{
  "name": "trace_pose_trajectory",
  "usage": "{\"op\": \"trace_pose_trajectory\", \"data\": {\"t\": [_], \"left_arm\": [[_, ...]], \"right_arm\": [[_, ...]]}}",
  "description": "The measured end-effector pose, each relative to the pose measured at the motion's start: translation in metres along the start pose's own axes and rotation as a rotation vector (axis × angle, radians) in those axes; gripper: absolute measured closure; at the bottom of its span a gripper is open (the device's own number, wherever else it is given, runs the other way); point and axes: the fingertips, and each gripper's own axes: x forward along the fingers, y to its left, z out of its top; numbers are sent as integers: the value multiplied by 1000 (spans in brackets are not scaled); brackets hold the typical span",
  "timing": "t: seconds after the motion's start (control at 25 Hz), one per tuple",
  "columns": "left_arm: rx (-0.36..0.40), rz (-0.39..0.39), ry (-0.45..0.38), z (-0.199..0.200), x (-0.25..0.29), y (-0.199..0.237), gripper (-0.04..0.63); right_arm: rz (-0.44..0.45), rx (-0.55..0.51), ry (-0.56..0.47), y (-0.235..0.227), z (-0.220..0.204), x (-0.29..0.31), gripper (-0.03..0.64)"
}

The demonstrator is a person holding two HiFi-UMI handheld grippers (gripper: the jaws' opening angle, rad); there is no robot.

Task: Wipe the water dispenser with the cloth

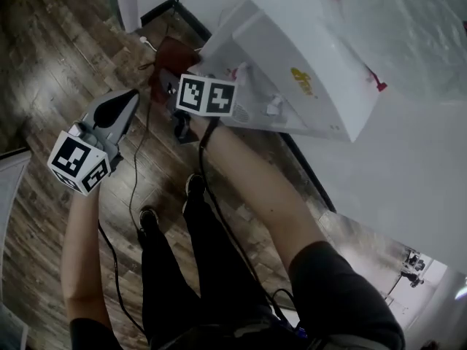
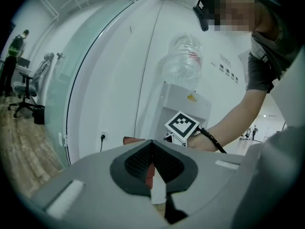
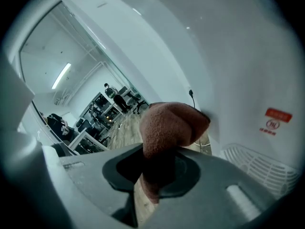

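Observation:
The white water dispenser (image 1: 306, 57) stands against the wall, its clear bottle (image 2: 183, 61) on top. My right gripper (image 1: 169, 79) is shut on a brown cloth (image 1: 174, 53), held at the dispenser's lower front corner. In the right gripper view the cloth (image 3: 171, 123) bulges out of the right gripper (image 3: 161, 156), beside the dispenser's white side and drip grille (image 3: 257, 166). My left gripper (image 1: 125, 99) hangs shut and holds nothing, to the left of the dispenser over the floor. The left gripper (image 2: 151, 147) points at the dispenser (image 2: 186, 104).
A wooden floor (image 1: 66, 42) lies below, and the person's legs and shoes (image 1: 193, 188) are under the arms. A black cable (image 1: 135, 166) trails over the floor. A wall socket (image 2: 103, 137) sits left of the dispenser. A glass partition (image 2: 95, 70) and an office chair (image 2: 24, 87) are further left.

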Motion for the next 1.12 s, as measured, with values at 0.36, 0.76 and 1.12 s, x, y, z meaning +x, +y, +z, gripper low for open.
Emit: {"op": "trace_pose_trajectory", "data": {"t": [0.36,0.76,1.12], "left_arm": [[-10,-34,-87,77,-15,-39,584],[-1,-81,-195,160,-52,-78,584],[-25,-210,-177,172,-138,-152,584]], "right_arm": [[-8,-33,-80,66,59,-75,555],[-26,-77,-229,127,136,-153,555],[23,-213,-301,231,82,-267,555]]}}
